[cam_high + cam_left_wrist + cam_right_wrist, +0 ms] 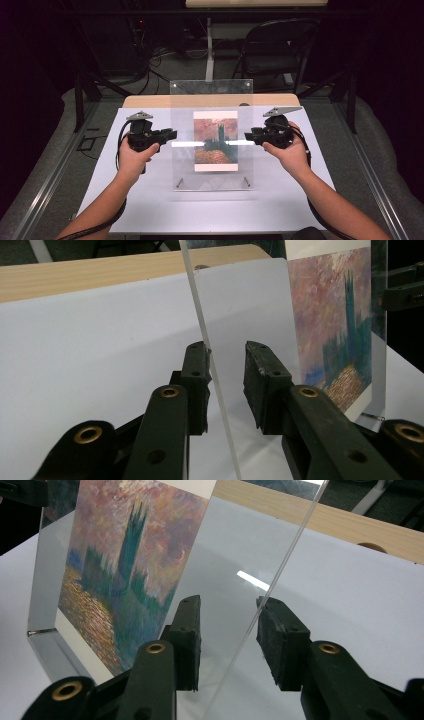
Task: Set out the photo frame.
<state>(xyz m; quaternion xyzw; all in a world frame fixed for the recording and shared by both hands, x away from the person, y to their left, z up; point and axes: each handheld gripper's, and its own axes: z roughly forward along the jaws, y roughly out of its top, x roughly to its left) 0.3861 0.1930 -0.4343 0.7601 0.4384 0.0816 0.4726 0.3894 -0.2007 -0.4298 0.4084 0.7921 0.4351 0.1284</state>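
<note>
A clear acrylic sheet [182, 115] sits in the middle of the white board, over a print [215, 141] of towers under a red sky. My left gripper [174, 134] is at the sheet's left edge and my right gripper [247, 136] at its right edge. In the left gripper view the sheet [240, 300] runs edge-on between the jaws of the left gripper [227, 352], against one pad with a gap to the other. The right gripper [227, 605] straddles the sheet [235, 545] the same way. The print [335, 315] [125, 555] lies against a thicker clear plate [40, 590] behind.
The white board [150, 200] covers a wooden table [150, 101]. A small metal pin [372, 415] sticks out of the thick plate's corner. Beyond the table stand a black folding chair [280, 50] and floor cables [155, 65]. Metal rails [50, 170] run along both sides.
</note>
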